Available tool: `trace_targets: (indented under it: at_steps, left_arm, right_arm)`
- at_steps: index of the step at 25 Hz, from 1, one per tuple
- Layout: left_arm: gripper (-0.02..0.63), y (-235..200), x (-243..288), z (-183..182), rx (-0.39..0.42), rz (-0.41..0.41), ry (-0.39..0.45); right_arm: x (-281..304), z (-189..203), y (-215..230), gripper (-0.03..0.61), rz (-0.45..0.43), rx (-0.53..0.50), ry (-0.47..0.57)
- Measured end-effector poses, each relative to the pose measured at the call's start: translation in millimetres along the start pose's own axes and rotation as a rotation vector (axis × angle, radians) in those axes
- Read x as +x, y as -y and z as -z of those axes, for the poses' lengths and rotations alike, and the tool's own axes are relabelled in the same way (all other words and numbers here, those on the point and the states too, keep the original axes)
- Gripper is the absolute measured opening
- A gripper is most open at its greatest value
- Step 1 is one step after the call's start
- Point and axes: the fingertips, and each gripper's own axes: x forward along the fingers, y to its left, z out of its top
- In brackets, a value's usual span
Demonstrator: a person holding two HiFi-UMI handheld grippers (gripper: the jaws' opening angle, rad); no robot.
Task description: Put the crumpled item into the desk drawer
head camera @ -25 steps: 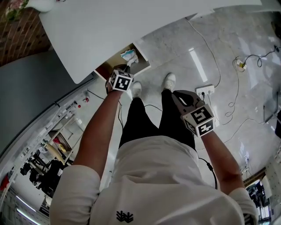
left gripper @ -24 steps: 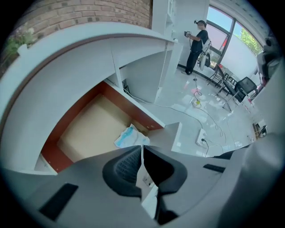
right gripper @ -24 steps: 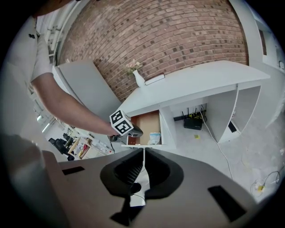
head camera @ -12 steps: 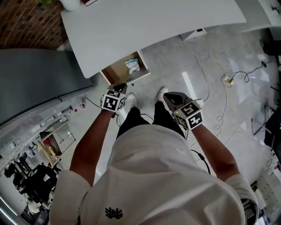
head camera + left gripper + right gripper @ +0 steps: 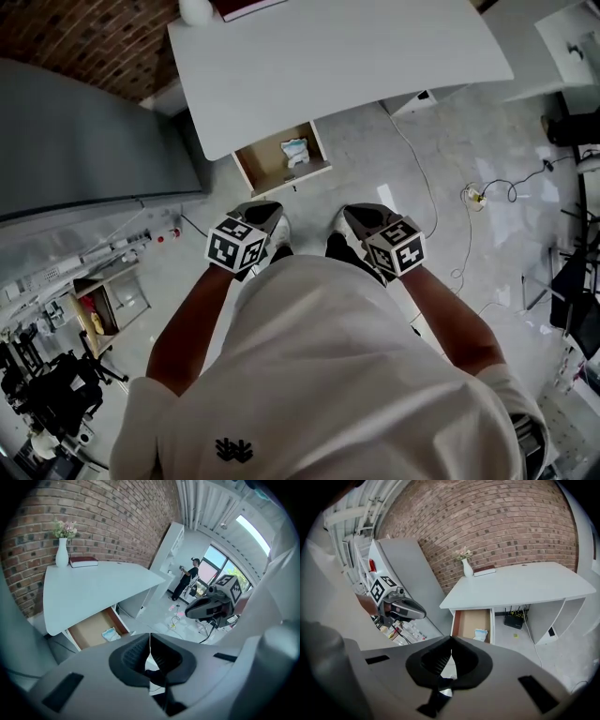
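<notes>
The crumpled white-and-blue item (image 5: 295, 151) lies inside the open wooden drawer (image 5: 281, 178) under the white desk (image 5: 347, 56). It also shows in the left gripper view (image 5: 110, 633) and in the right gripper view (image 5: 480, 634). My left gripper (image 5: 261, 212) is held close to my body, well back from the drawer, its jaws shut on nothing. My right gripper (image 5: 360, 216) hangs beside it at the same height, also shut and holding nothing. Each gripper sees the other: the right gripper (image 5: 213, 604) and the left gripper (image 5: 396, 604).
A white vase (image 5: 62, 552) with flowers and a red book (image 5: 84, 562) stand at the desk's back edge by a brick wall. A grey cabinet (image 5: 84, 141) flanks the desk's left. Cables and a power strip (image 5: 473, 195) lie on the floor at right. A person (image 5: 185, 578) stands far off.
I have stepped back from the desk. The left gripper has drawn away from the drawer toward my body, leaving the crumpled item in the drawer; the right gripper came level with it.
</notes>
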Motion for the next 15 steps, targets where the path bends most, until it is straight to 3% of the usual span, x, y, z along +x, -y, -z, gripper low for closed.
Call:
trace_targets:
  at_steps: [6, 15]
  left_arm:
    - [0.026, 3.3, -48.3, -4.3, 0.018, 0.029, 0.053]
    - [0.026, -9.7, -80.6, 2.5, 0.083, 0.074, 0.073]
  right_arm:
    - [11.9, -20.8, -31.5, 0.029, 0.03, -0.023, 0.027]
    - [25.4, -34.3, -67.3, 0.029, 0.083, -0.026, 0.061]
